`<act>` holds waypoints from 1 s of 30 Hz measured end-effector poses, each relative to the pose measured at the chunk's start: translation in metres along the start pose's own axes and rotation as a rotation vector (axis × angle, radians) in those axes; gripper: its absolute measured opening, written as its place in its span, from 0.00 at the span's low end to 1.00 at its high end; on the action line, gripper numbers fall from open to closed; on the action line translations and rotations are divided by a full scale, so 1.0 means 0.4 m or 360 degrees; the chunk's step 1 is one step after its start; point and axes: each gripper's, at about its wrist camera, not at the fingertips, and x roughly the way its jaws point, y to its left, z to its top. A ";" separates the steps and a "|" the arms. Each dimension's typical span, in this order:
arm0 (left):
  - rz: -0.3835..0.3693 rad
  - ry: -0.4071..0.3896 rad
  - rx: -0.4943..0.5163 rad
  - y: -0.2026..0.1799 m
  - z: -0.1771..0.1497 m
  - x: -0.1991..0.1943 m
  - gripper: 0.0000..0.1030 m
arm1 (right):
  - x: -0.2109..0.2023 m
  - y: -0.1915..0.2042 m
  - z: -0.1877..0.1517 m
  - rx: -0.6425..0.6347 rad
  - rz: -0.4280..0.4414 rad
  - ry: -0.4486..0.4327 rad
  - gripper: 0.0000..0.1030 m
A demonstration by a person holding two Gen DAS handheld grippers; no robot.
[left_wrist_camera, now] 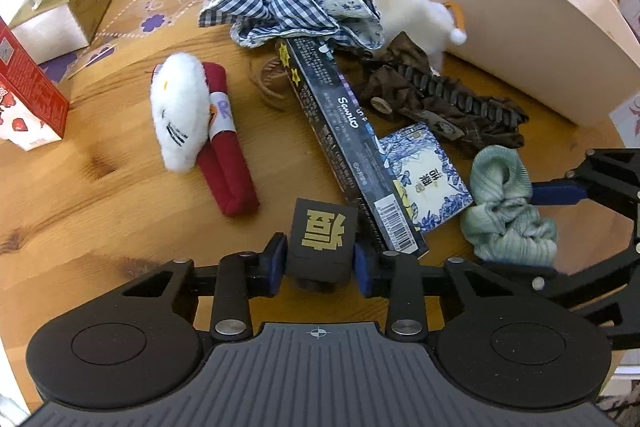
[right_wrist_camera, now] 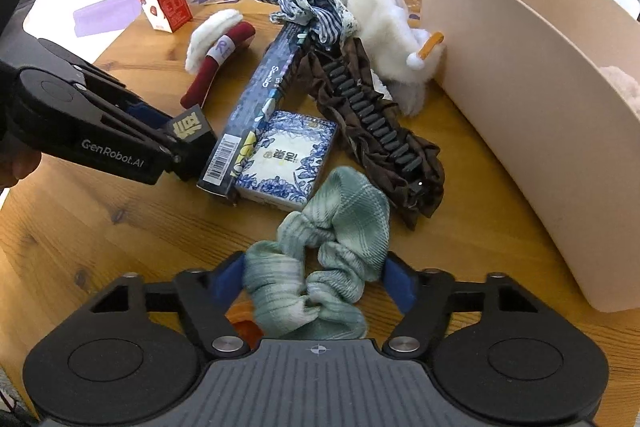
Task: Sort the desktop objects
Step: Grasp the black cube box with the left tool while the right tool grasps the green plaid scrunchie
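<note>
Clutter fills the wooden table in the left wrist view, where the left gripper at lower centre is clenched on a small black box with a gold character, beside the long dark Sanrio box. In the right wrist view, the right gripper at bottom centre straddles the green scrunchie, pads apparently touching it. Both look mid-pickup; next probably comes carrying them to the beige bin at right.

Desk: varnished knotty wood. Green scrunchie: ribbed soft cloth. Bin: smooth matt plastic. Long box: glossy printed card.
</note>
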 end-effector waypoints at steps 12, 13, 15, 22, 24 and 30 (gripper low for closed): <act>0.0033 -0.0020 -0.0021 -0.014 -0.010 -0.024 0.33 | -0.014 -0.007 -0.003 -0.0117 0.0036 -0.0032 0.27; 0.0039 -0.0025 -0.0027 -0.015 -0.010 -0.028 0.33 | -0.018 -0.012 -0.008 -0.0122 0.0042 -0.0031 0.27; 0.0049 -0.0036 -0.0038 -0.018 -0.012 -0.037 0.33 | -0.022 -0.015 -0.010 -0.0126 0.0037 -0.0024 0.26; 0.0088 -0.0075 -0.0047 -0.028 -0.019 -0.065 0.33 | -0.051 -0.006 -0.002 -0.0191 0.0057 -0.0077 0.24; 0.0095 -0.0086 -0.0053 -0.030 -0.020 -0.075 0.33 | -0.066 -0.008 -0.002 -0.0226 0.0054 -0.0091 0.24; 0.0131 -0.0118 -0.0057 -0.039 -0.021 -0.106 0.33 | -0.101 -0.021 0.006 -0.0259 0.0072 -0.0144 0.24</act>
